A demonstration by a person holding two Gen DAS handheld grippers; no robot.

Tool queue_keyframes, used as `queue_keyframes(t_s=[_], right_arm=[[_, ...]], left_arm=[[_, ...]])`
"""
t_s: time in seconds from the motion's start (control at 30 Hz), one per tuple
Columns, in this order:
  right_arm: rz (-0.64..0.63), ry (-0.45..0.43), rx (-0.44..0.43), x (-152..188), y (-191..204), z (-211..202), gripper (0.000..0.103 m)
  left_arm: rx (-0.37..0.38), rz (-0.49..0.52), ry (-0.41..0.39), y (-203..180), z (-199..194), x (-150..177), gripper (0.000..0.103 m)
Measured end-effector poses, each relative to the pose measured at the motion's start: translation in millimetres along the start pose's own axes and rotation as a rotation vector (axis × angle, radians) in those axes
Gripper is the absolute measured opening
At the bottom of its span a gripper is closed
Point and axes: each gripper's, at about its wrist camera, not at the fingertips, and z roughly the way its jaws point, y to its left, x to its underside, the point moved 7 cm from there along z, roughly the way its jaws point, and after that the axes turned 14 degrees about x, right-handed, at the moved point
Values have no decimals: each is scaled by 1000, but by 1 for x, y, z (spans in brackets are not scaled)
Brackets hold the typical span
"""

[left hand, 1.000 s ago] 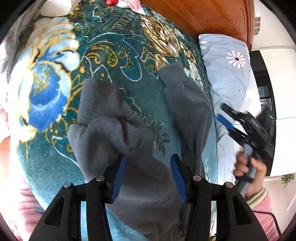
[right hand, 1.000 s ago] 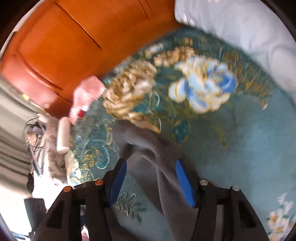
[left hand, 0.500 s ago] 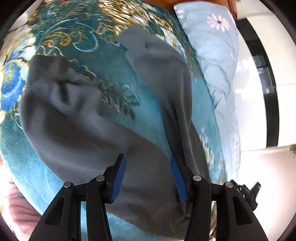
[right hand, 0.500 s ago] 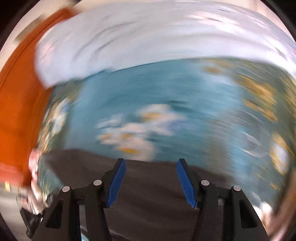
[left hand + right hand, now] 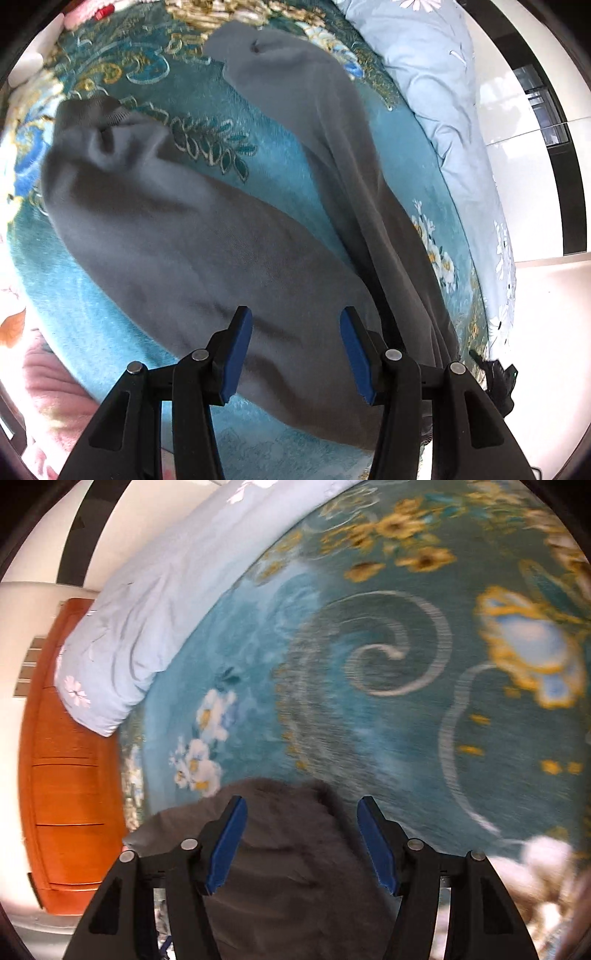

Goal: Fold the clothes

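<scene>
Folding has barely begun, judging by how the grey trousers (image 5: 207,236) lie: spread open on the bed's teal flowered blanket (image 5: 280,162), both legs running away from the left tool (image 5: 295,345) in a wide V, one leg ahead and to its left with a rumpled cuff, the other ahead and to its right, flatter, its end near the far edge of the blanket. No crease or stacked layer shows anywhere; the legs are well apart and not yet laid one over the other. The left tool hangs above the upper part of the trousers where the legs meet, its blue pads apart with cloth visible below the gap but nothing pinched. The right tool (image 5: 299,840) also has its pads apart, poised over a grey edge of the trousers (image 5: 280,867) directly beneath and just ahead of it; whether the pads touch the cloth I cannot tell, as that view is blurred. Beyond it lies bare blanket (image 5: 369,701), with a pale blue pillow (image 5: 122,635) far ahead to its left beside an orange wooden headboard (image 5: 70,775). Left to do, as I judge it: bring one leg onto the other, smooth the cuff, then fold lengthwise into halves
</scene>
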Motion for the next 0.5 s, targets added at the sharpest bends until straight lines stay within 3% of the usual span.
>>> queue_keyframes(t_s=[0.13,0.23,0.4,0.47,0.5], right_arm=[[-108,36,-108,13,24,-3,68],[-89,70,-188,13,17,1,66],[93,108,-154,-3,-15,29,61],[53,117,-157,-1,-4,32,58],[21,121,-156,0,3,33,50]], left_arm=[[-2,-9,-34,1,-11,-1,51],[-6,-20,-35,4,-11,1,51],[-17,-30,-30,10,-14,11,51],[-18,-30,-38,10,-18,12,51],[-17,-32,-45,10,-20,11,51]])
